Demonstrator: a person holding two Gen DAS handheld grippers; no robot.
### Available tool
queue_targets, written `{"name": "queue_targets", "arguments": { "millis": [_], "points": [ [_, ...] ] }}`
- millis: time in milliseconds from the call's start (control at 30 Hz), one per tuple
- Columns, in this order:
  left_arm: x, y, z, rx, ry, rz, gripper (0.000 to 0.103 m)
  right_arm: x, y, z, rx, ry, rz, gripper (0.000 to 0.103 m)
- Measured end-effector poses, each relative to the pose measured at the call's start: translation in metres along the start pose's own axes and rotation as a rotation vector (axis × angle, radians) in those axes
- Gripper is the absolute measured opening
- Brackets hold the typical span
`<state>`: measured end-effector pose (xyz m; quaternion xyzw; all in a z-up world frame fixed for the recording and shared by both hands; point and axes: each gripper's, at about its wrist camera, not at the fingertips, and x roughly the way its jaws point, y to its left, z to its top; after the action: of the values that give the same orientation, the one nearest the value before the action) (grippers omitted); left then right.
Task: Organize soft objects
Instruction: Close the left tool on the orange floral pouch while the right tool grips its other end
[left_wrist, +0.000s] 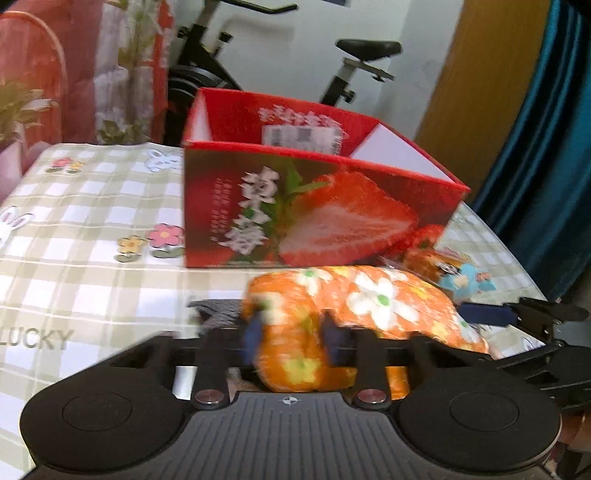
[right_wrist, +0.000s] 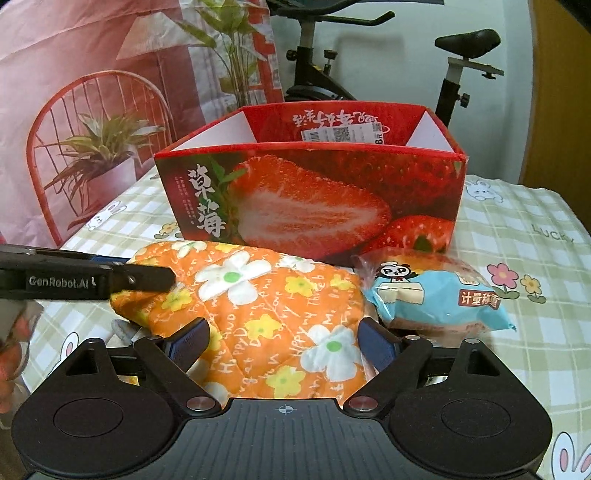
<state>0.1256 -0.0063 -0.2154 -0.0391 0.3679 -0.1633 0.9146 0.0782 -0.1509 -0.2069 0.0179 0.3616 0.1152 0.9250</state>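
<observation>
1. My left gripper (left_wrist: 295, 339) has its blue pads pinched into one end of the orange flowered cushion (left_wrist: 369, 302); the fabric bulges between the jaws, so I read it as gripping the cushion
2. My right gripper (right_wrist: 284, 341) straddles the other end of the same cushion (right_wrist: 266, 314). Its jaws stand wide, with the pads against the cushion's flanks, yet I cannot tell whether they press or only touch
3. From the right wrist view, the left gripper's black finger reaches in from 9 o'clock and meets the cushion's upper left edge
4. The cushion lies on the checked tablecloth (right_wrist: 517, 221), just in front of the red strawberry box (right_wrist: 314, 206), which sits at 12 o'clock from both grippers
5. The box is open at the top, with white inner walls and a barcode label on its far inner wall
6. A blue wrapped bun (right_wrist: 439, 302) rests at 3 o'clock of the cushion, touching or nearly touching it, near the box's lower right corner
7. A small grey item peeks out from under the cushion at 8 o'clock; I cannot identify it
8. Beyond the table stands an exercise bike (right_wrist: 454, 66)
</observation>
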Motion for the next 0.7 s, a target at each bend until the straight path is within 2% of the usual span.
{"name": "queue_targets", "arguments": {
  "millis": [400, 700],
  "points": [
    [-0.014, 0.019, -0.008, -0.052, -0.031, 0.021, 0.02, 0.001, 0.012, 0.005, -0.026, -0.008, 0.034, 0.084],
    [-0.011, 0.026, -0.016, -0.079, -0.022, 0.025, 0.021, 0.006, 0.004, -0.001, 0.019, 0.002, 0.035, 0.084]
  ]
}}
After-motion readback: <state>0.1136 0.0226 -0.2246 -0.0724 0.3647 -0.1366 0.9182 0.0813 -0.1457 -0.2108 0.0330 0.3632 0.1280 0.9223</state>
